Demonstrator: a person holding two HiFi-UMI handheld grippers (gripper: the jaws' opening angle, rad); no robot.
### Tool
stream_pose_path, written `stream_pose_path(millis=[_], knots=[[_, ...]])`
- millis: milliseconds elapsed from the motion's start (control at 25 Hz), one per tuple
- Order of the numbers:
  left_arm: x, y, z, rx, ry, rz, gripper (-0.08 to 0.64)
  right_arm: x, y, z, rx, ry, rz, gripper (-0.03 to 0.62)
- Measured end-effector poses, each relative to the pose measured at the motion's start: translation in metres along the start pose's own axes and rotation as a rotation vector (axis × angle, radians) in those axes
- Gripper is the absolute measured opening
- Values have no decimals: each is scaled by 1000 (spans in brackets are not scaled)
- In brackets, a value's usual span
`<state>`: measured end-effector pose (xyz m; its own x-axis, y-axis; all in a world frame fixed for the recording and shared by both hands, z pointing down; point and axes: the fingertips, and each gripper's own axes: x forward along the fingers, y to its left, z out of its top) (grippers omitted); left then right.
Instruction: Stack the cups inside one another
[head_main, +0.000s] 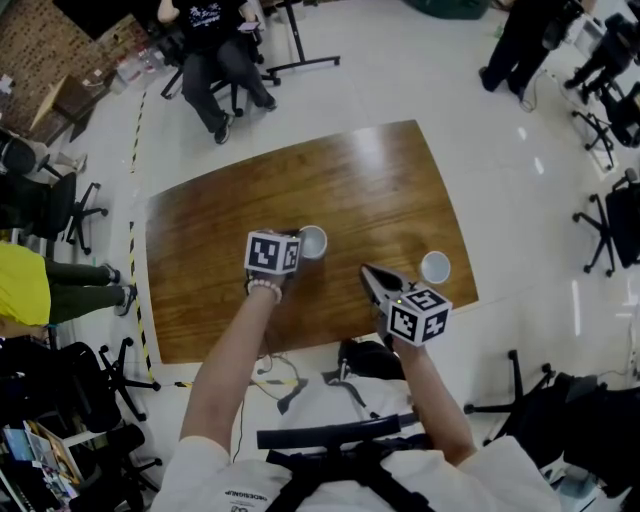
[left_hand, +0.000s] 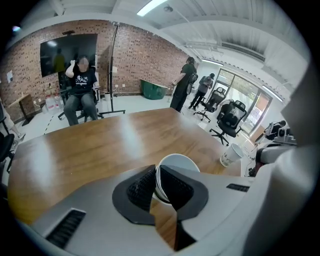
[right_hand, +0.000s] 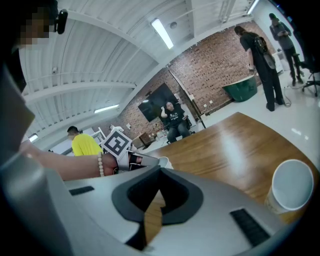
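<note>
A white paper cup (head_main: 314, 241) stands upright near the middle of the brown wooden table (head_main: 350, 180). My left gripper (head_main: 298, 243) is at its near-left rim. In the left gripper view the gripper (left_hand: 155, 175) is shut on the cup (left_hand: 176, 161), with one pad outside the wall and one inside. A second white cup (head_main: 435, 267) stands upright near the table's right edge; it also appears as the second cup (left_hand: 231, 154) and the second cup (right_hand: 290, 186). My right gripper (head_main: 374, 278) hovers left of it over the front of the table. The right gripper (right_hand: 159, 175) is shut and holds nothing.
A person sits on a chair (head_main: 215, 60) beyond the table's far edge. Office chairs (head_main: 70, 205) and a person in yellow (head_main: 20, 285) are at the left. More chairs (head_main: 610, 230) stand to the right. Cables (head_main: 275, 375) lie on the floor by the near edge.
</note>
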<state>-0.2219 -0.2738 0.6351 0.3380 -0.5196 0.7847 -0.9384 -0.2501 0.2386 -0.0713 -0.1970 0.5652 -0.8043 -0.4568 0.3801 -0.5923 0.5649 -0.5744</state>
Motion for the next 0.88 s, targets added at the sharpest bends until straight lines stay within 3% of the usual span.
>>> stream_pose_path(millis=[200, 320, 560, 680, 880], knots=[[-2, 0, 3, -2, -25, 6, 29, -3, -1, -2, 3, 3, -1, 3], [-7, 3, 7, -13, -49, 18, 110, -4, 2, -2, 0, 3, 0, 3], [-30, 5, 13, -41, -132, 38, 110, -7, 11, -6, -16, 3, 14, 3], [-55, 6, 9, -90, -206, 41, 110, -9, 22, -13, -25, 5, 22, 3], [-101, 12, -14, -235, -356, 17, 110, -8, 48, -24, -63, 15, 51, 3]])
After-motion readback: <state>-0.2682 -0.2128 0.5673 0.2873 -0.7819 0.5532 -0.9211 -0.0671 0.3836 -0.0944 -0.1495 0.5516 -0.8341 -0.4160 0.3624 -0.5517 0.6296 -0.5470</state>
